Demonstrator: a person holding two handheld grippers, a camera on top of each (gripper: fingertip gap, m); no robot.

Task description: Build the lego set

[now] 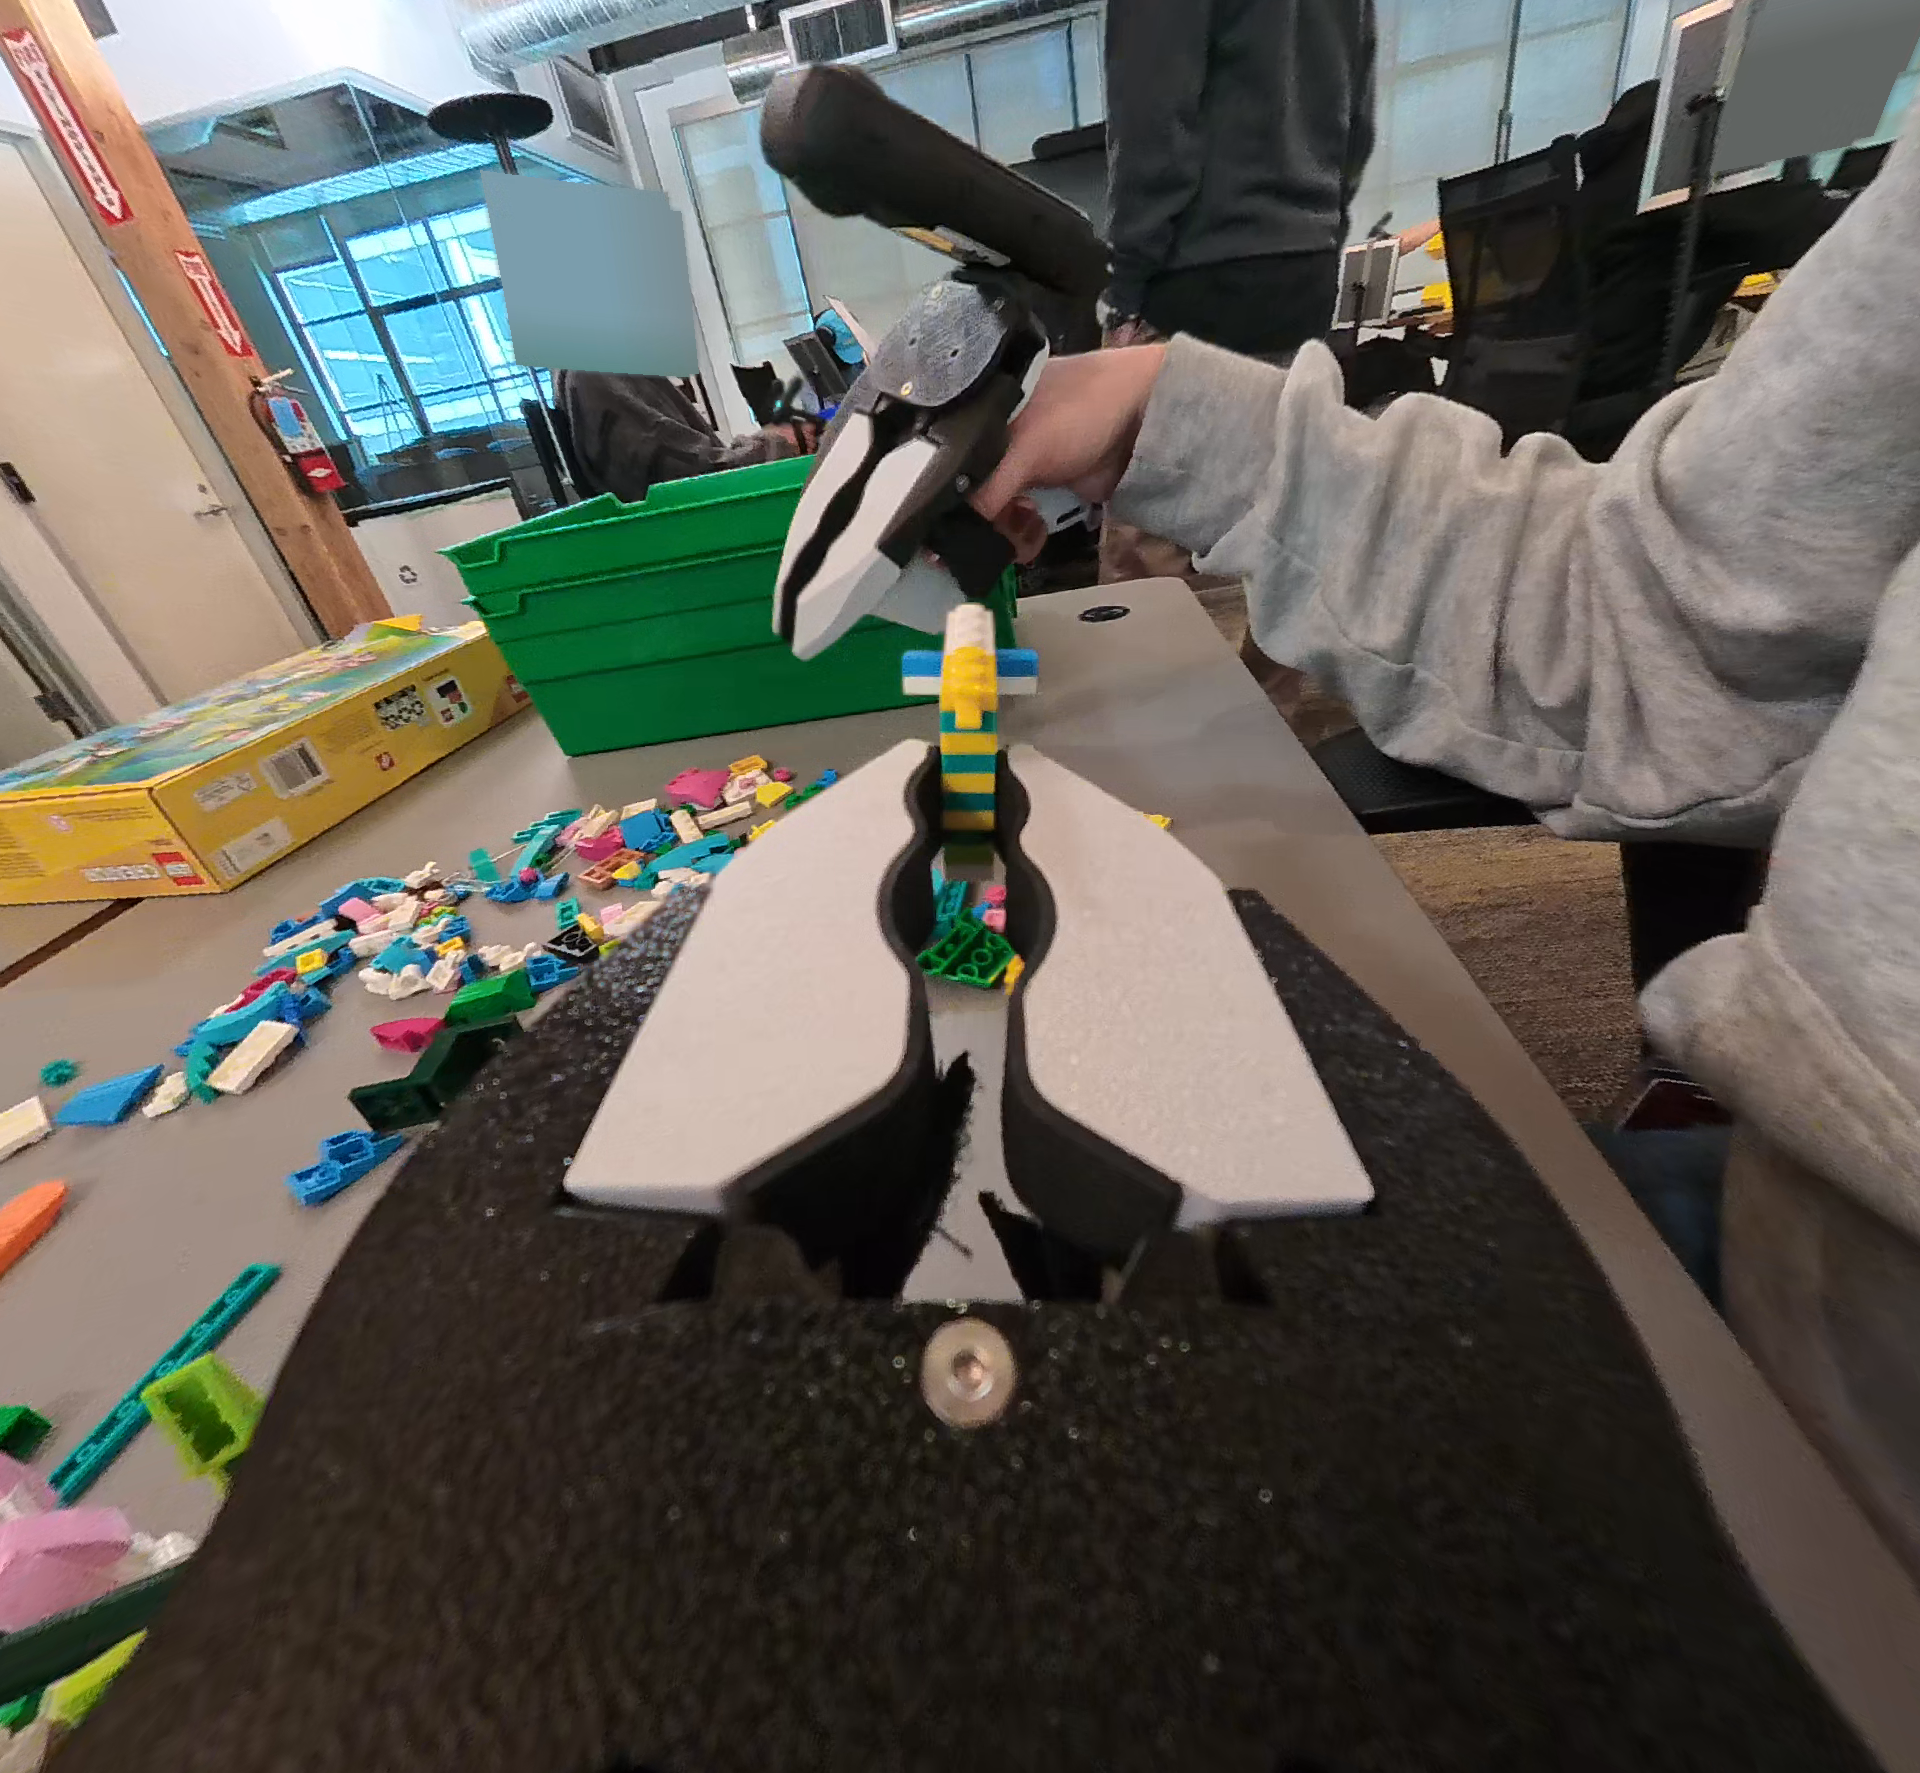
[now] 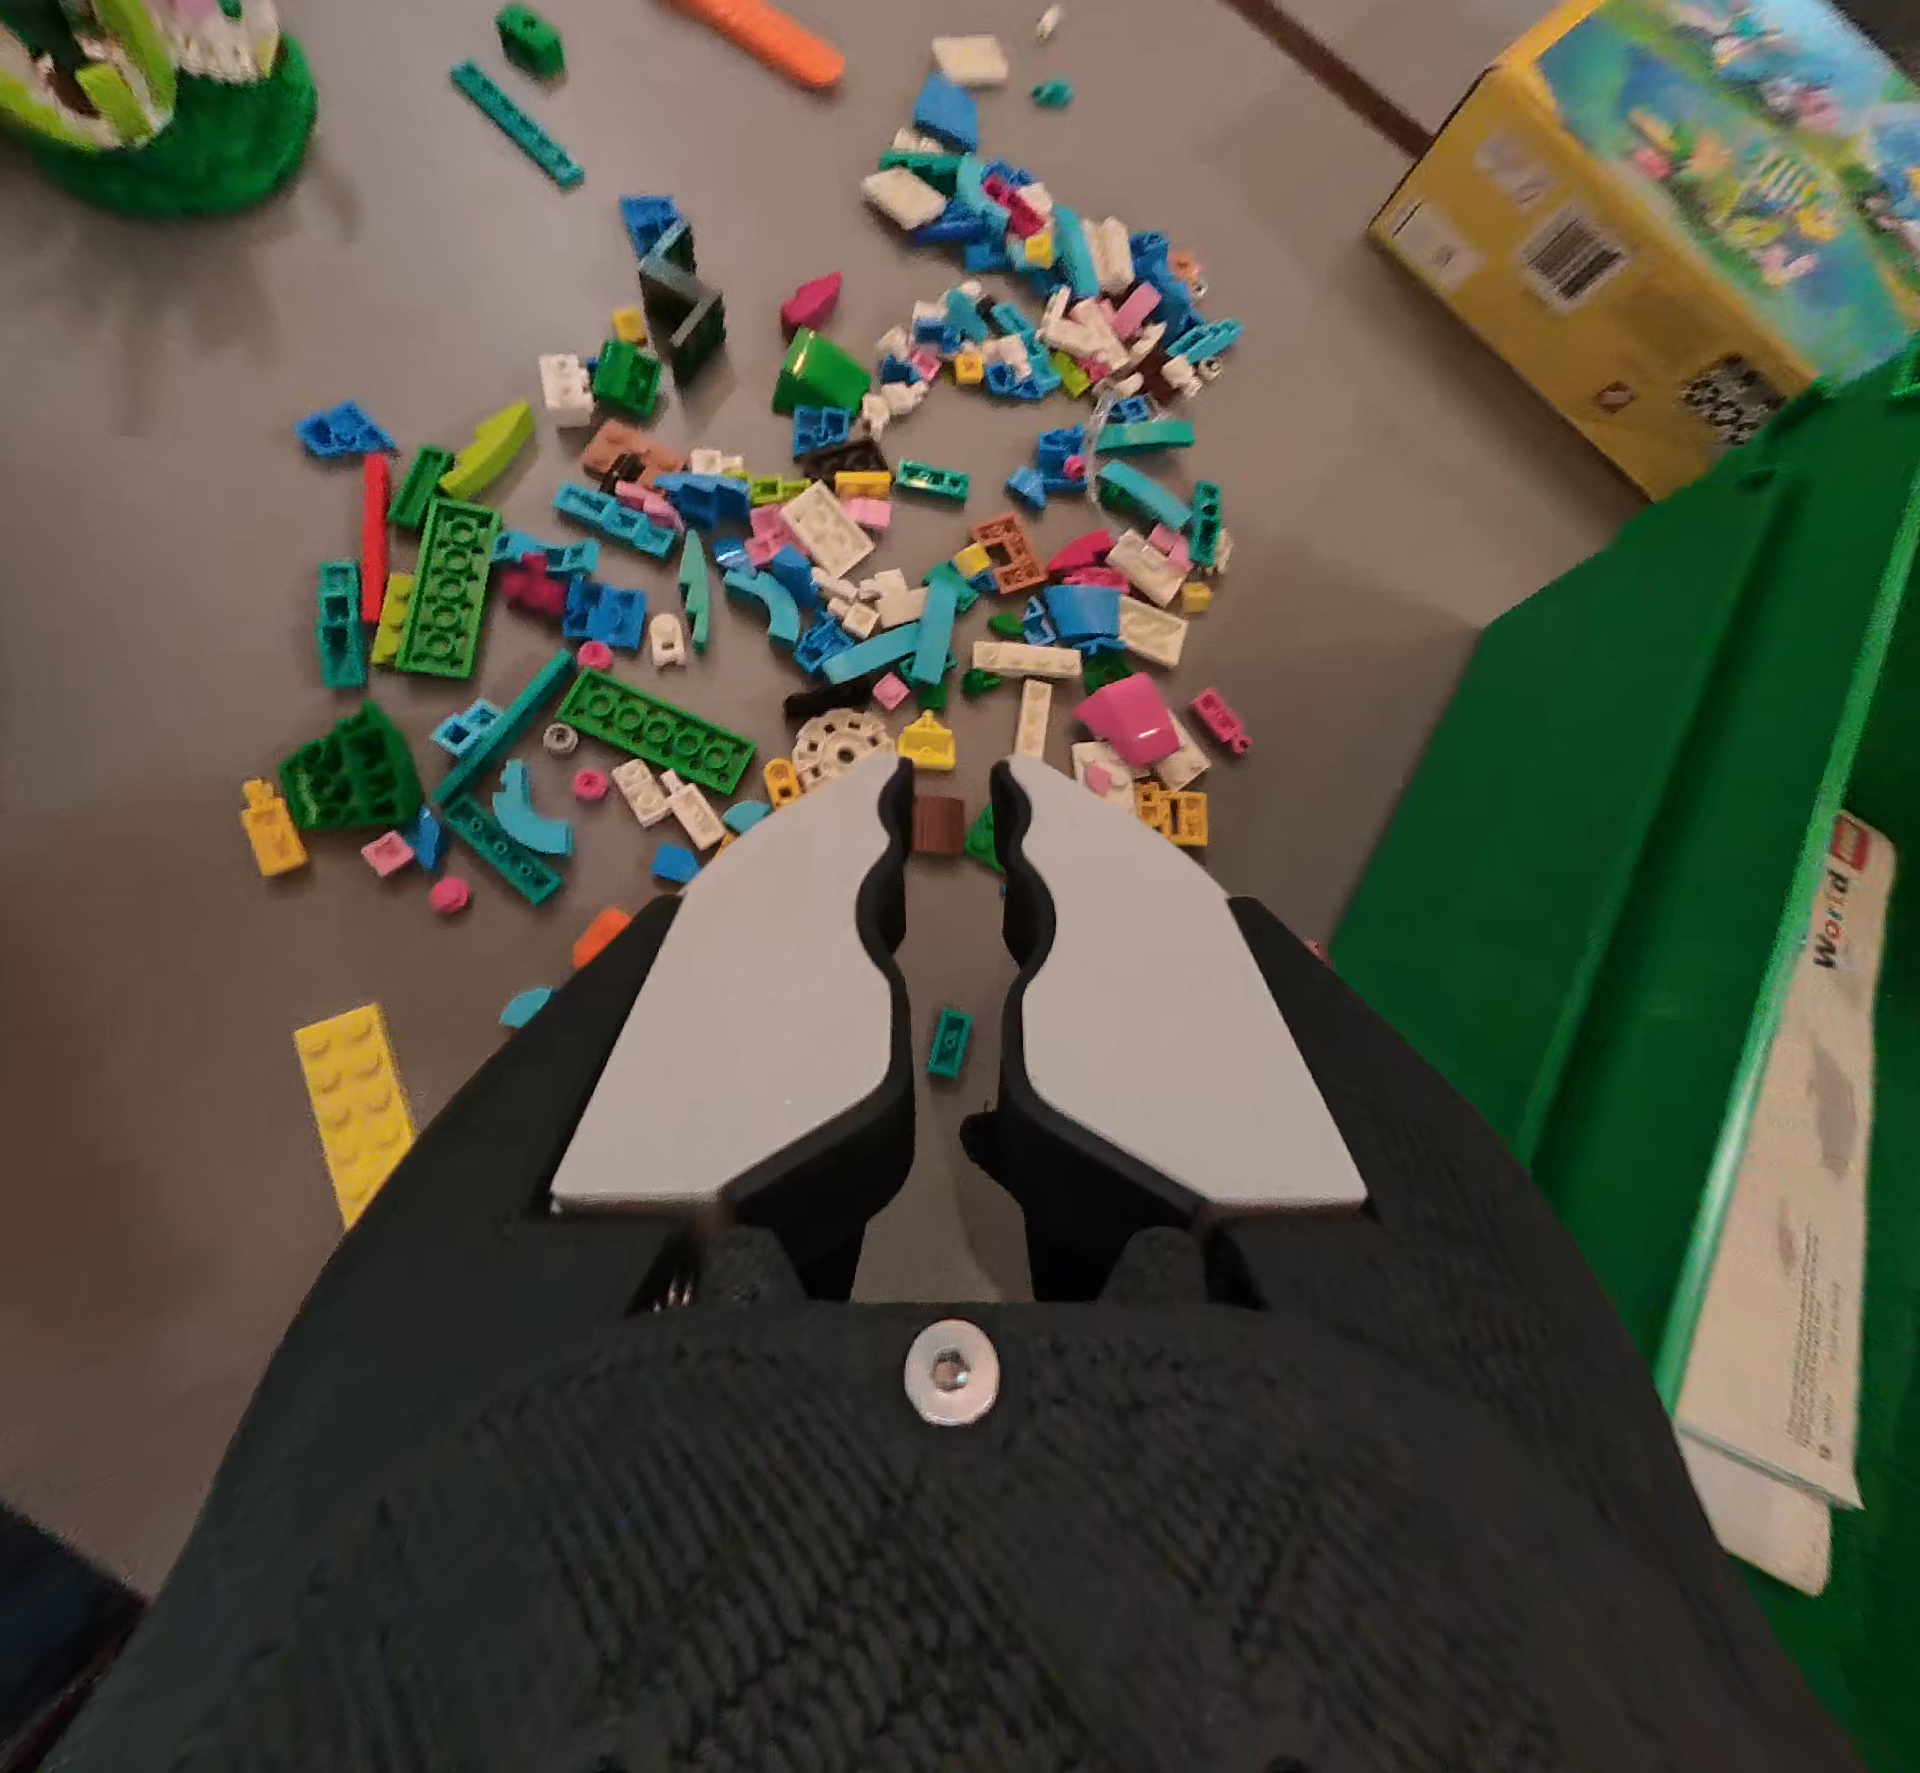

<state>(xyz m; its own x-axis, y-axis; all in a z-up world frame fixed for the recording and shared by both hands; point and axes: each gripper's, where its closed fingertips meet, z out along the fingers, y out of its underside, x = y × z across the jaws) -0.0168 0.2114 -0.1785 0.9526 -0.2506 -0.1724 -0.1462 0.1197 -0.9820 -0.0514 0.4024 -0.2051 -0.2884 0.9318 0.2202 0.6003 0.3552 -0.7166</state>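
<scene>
My left gripper is shut on a tower of yellow and teal striped bricks. The tower stands upright between the pads and has a blue and white cross piece and a white brick at its top. My right gripper, held by a hand in a grey sleeve, hangs just above and left of the tower's top. In the right wrist view the right gripper is open, pointing down at a pile of loose bricks. A small brown piece shows in the gap, lying below.
Stacked green bins stand at the back, and one holds a booklet. A yellow box lies at the left. An orange tool and a green plant model sit on the grey table. People are behind. The grippers' ends are close to 20 centimetres from one another.
</scene>
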